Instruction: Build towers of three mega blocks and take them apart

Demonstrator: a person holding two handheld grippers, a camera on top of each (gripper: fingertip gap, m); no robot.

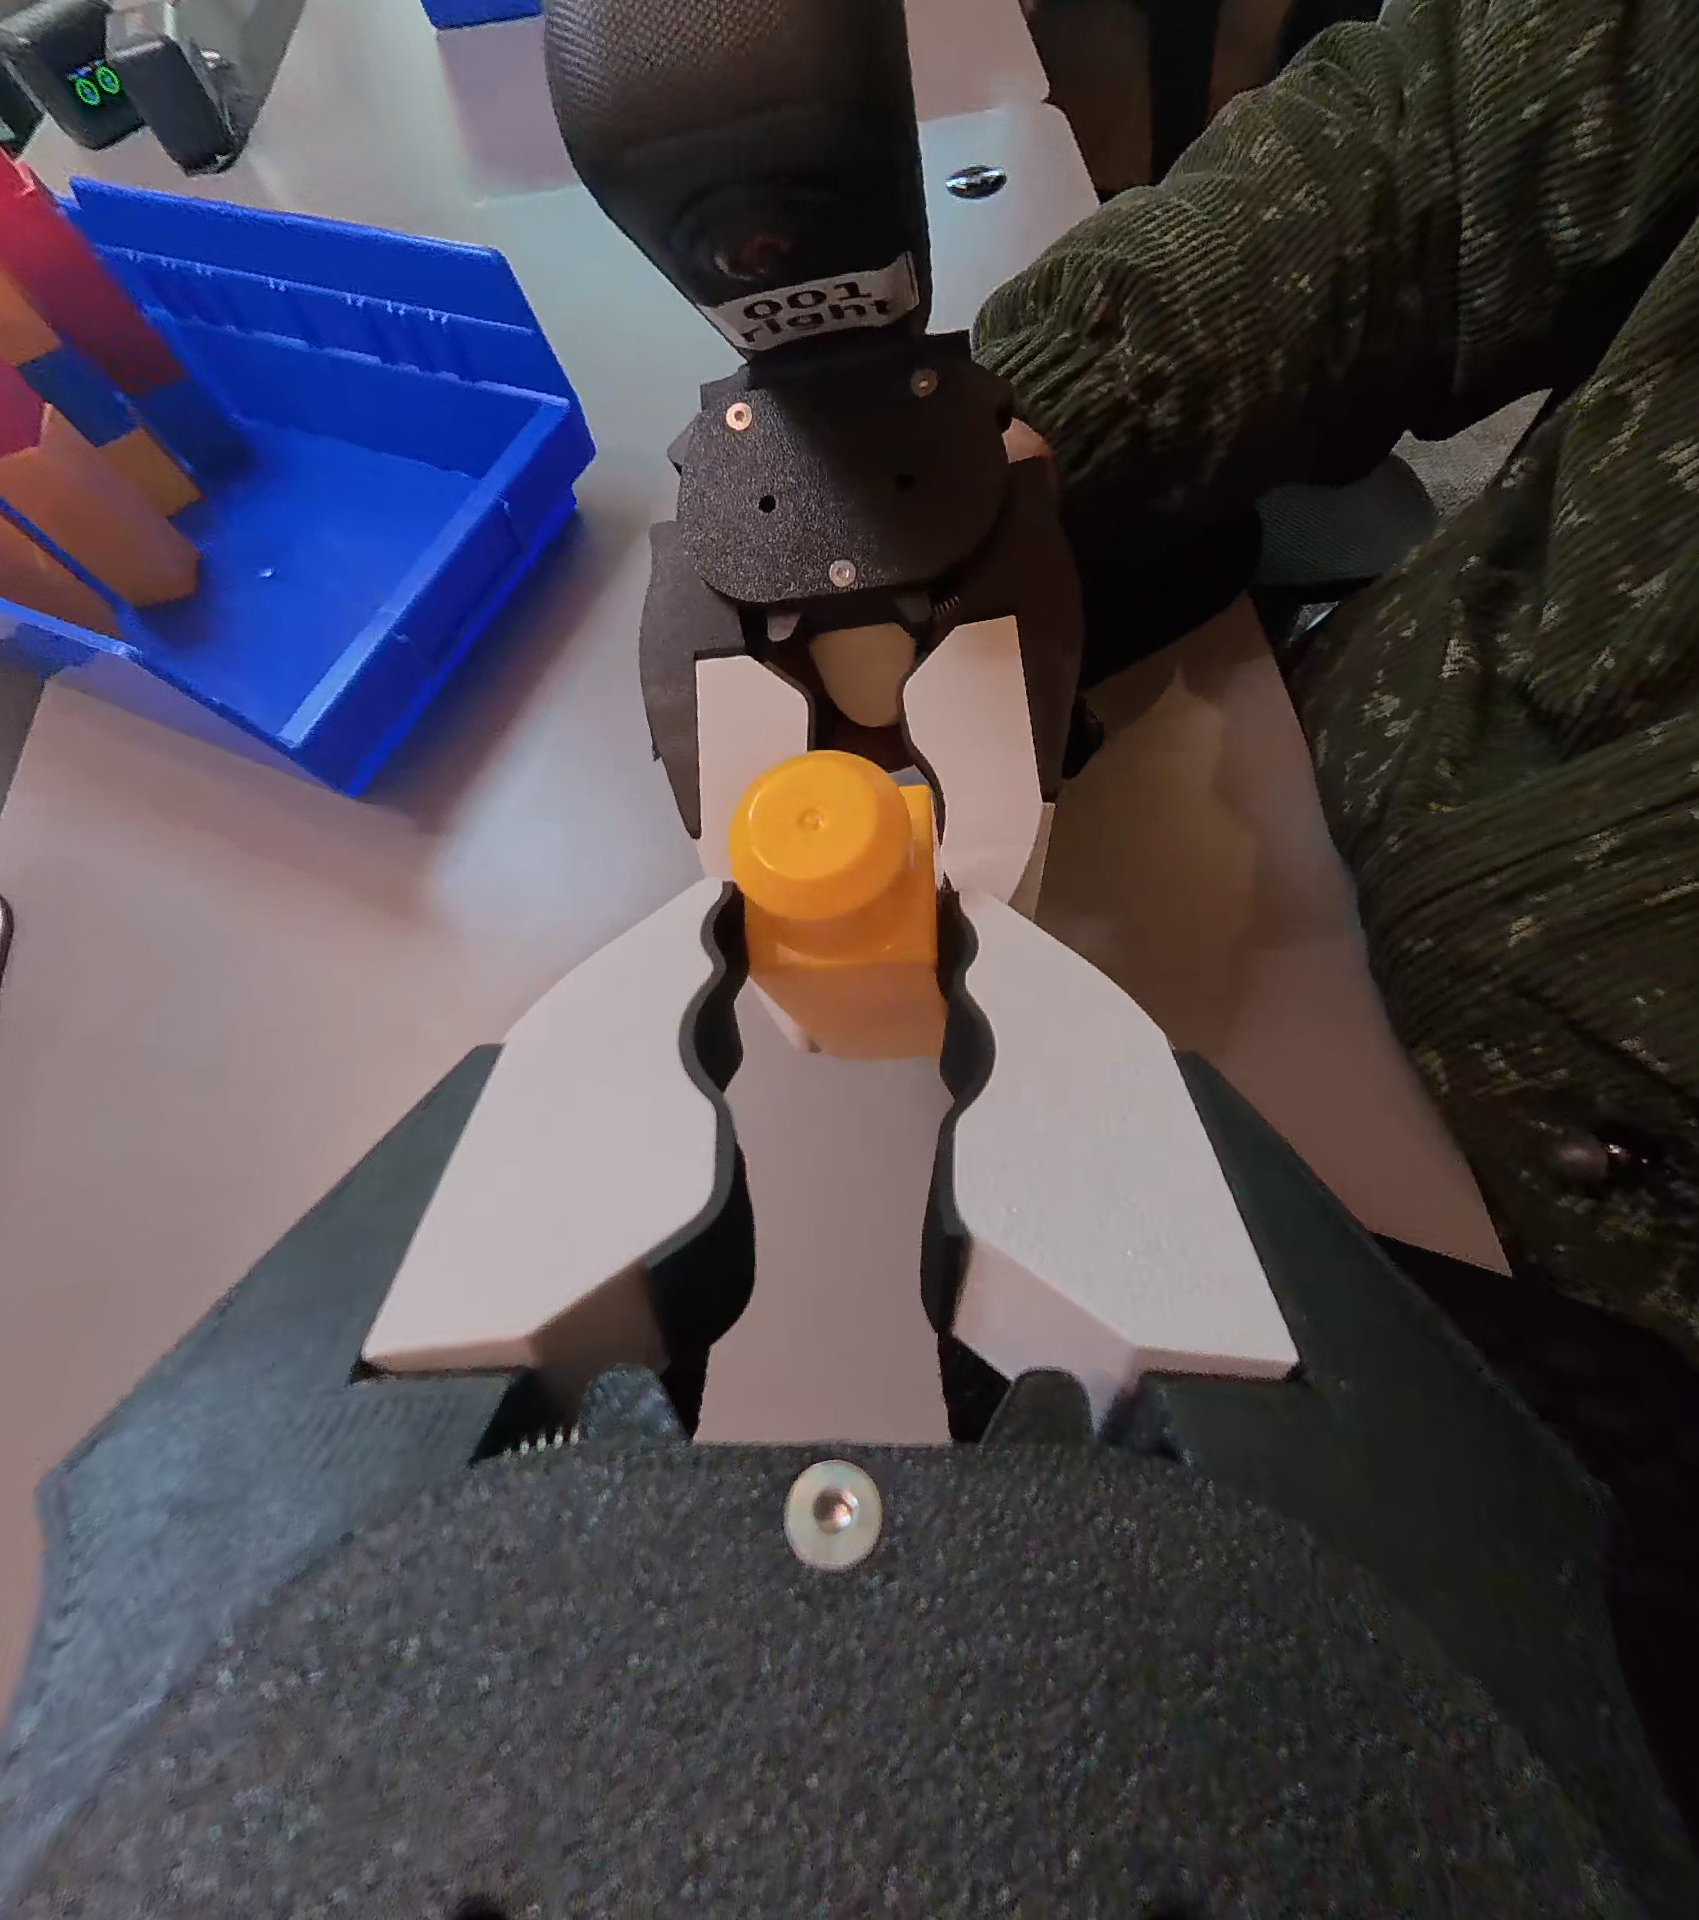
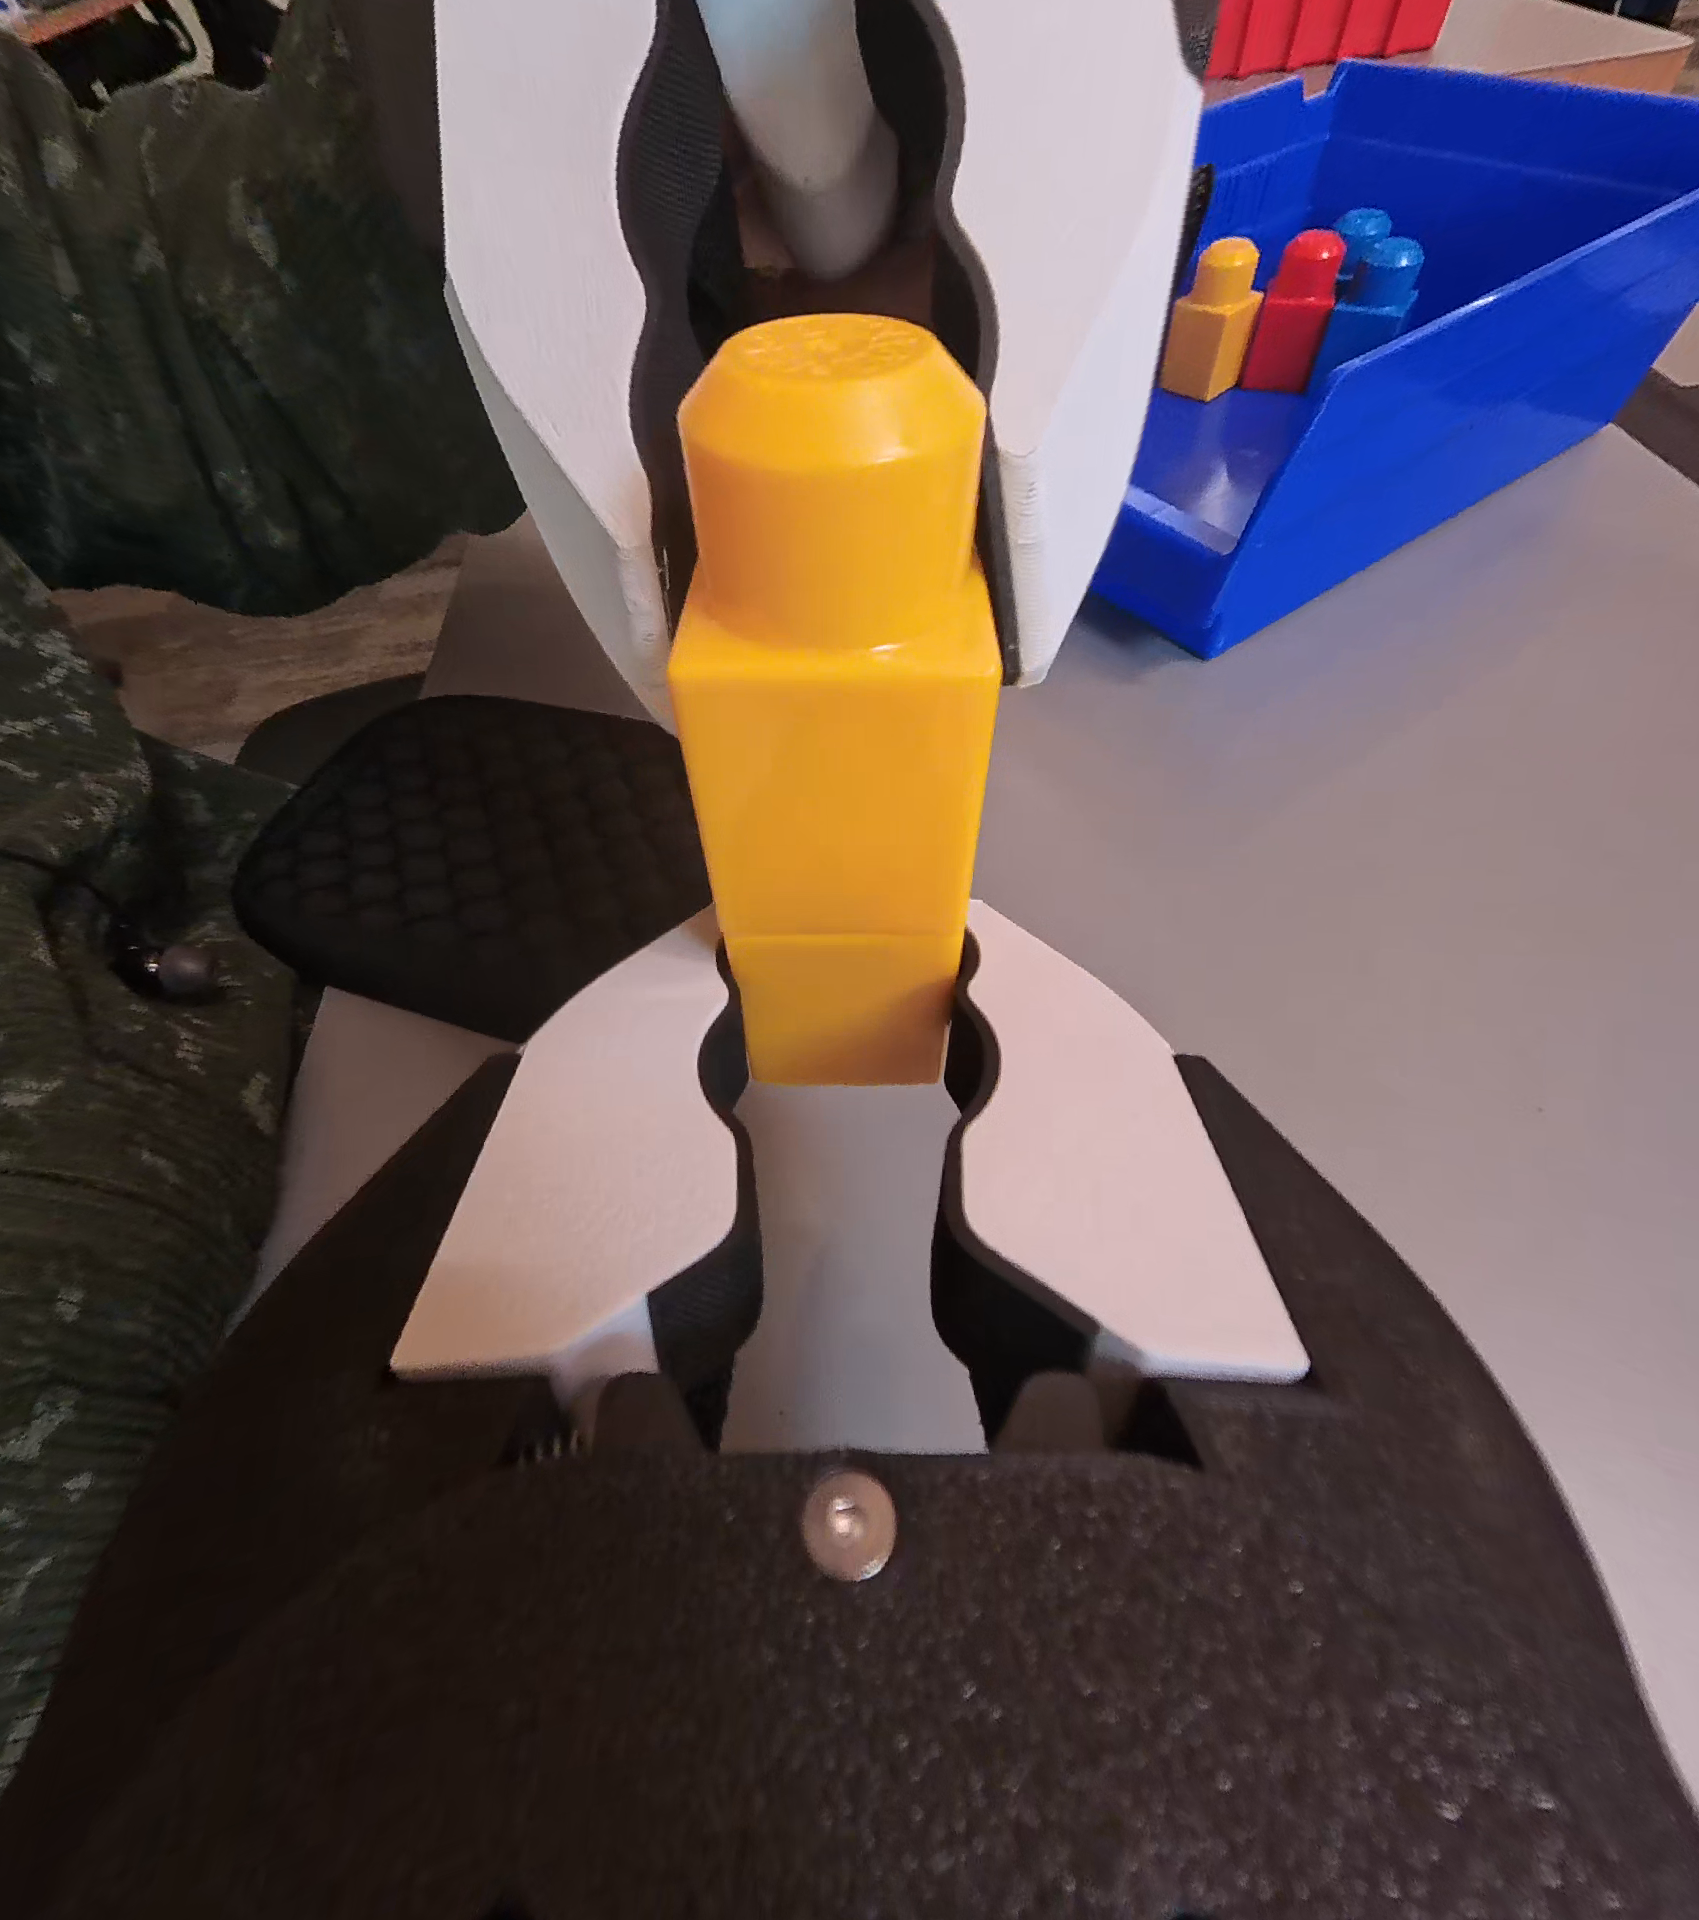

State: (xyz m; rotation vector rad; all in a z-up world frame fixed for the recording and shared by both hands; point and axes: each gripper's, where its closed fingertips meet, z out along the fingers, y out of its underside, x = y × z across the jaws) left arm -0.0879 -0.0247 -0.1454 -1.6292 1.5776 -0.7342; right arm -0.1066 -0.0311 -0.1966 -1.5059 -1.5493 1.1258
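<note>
Right wrist view shows our right gripper (image 2: 845, 1013) clenched on the lower block of a yellow plastic mega-block stack (image 2: 829, 717); our left gripper (image 1: 840, 935) clamps its upper block, beside the blue plastic bin (image 1: 388, 520). We judge a joint is being worked; next needs a straight, steady pull or press.

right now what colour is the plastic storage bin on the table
Blue plastic storage bin, clearest in the right wrist view.

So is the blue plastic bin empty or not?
Not empty. The blue plastic bin holds yellow, red and blue blocks standing against one wall; its remaining floor is bare.
</note>
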